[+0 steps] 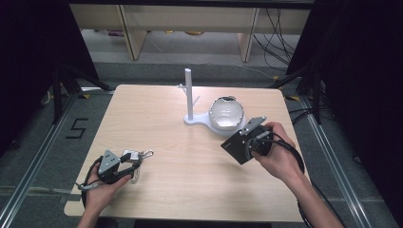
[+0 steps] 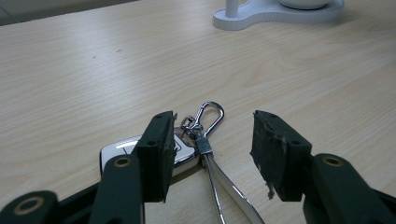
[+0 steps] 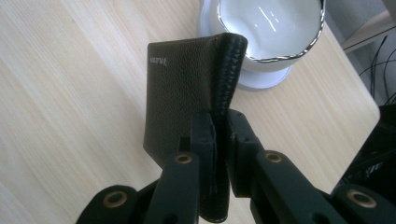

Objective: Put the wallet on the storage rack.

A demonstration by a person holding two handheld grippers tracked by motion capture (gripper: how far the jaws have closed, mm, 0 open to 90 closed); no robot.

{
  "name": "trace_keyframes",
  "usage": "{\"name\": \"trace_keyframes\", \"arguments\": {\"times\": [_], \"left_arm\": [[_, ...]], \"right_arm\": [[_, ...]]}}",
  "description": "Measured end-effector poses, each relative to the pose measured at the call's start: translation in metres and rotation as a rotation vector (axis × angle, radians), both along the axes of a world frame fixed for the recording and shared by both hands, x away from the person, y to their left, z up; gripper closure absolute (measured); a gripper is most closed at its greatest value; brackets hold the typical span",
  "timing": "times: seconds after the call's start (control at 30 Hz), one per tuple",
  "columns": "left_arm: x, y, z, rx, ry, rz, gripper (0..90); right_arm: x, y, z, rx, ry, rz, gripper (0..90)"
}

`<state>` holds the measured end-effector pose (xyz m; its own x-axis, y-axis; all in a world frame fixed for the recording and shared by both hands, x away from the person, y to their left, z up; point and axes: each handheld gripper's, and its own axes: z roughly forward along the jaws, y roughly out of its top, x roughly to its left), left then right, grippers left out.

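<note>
right tool (image 3: 220, 135) grips the wallet (image 3: 187, 98) beside the bowl (image 1: 226, 113), not yet placed; left tool (image 2: 210, 154) stands open over the keys (image 2: 196, 140) near the table's (image 1: 190, 156) front left corner.

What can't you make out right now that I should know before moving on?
- Right gripper view: its jaws cover the lower edge of the wallet, and the small logo is too small to read.
- Left gripper view: one jaw covers part of the key fob; the strap runs off the bottom edge.
- High view: the bowl interior is glare.
</note>
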<state>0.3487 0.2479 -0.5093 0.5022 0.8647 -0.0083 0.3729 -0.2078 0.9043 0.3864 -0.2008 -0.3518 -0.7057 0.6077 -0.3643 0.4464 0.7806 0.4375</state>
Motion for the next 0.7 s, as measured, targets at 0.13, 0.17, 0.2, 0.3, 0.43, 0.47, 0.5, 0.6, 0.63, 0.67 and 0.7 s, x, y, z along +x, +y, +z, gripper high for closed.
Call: {"name": "trace_keyframes", "arguments": {"times": [0.13,0.17,0.2,0.3,0.43,0.47,0.5,0.6,0.63,0.67,0.7], "left_arm": [[0.000,0.001,0.000,-0.003,-0.002,-0.001,48.8],[0.000,0.001,0.000,-0.003,-0.002,-0.001,48.8],[0.000,0.001,0.000,-0.003,-0.002,-0.003,48.8],[-0.001,0.001,0.000,-0.003,0.002,0.004,48.7],[-0.001,0.001,-0.001,-0.014,0.001,0.008,48.6],[-0.001,0.001,-0.001,-0.014,0.001,0.009,48.6],[-0.001,0.001,-0.001,-0.014,0.001,0.009,48.6],[0.000,0.001,-0.001,-0.013,0.000,0.009,48.6],[0.000,0.001,-0.001,-0.013,0.000,0.009,48.6],[0.000,0.001,-0.001,-0.015,-0.002,0.009,48.5],[0.000,0.001,-0.001,-0.017,-0.003,0.008,48.5]], "right_arm": [[0.004,-0.005,0.003,-0.036,-0.021,0.033,83.9],[0.004,-0.005,0.003,-0.036,-0.021,0.033,83.9],[0.005,-0.007,0.003,-0.044,-0.027,0.047,83.9],[0.009,-0.010,0.003,-0.060,-0.027,0.083,83.8],[0.015,-0.016,0.003,-0.075,-0.024,0.095,83.8],[0.016,-0.016,0.003,-0.078,-0.028,0.093,83.8],[0.016,-0.017,0.003,-0.082,-0.035,0.091,83.8],[0.017,-0.018,0.004,-0.086,-0.042,0.093,83.8],[0.018,-0.018,0.004,-0.087,-0.044,0.094,83.8],[0.018,-0.018,0.005,-0.084,-0.047,0.089,83.8],[0.018,-0.018,0.007,-0.087,-0.059,0.080,83.8]]}}
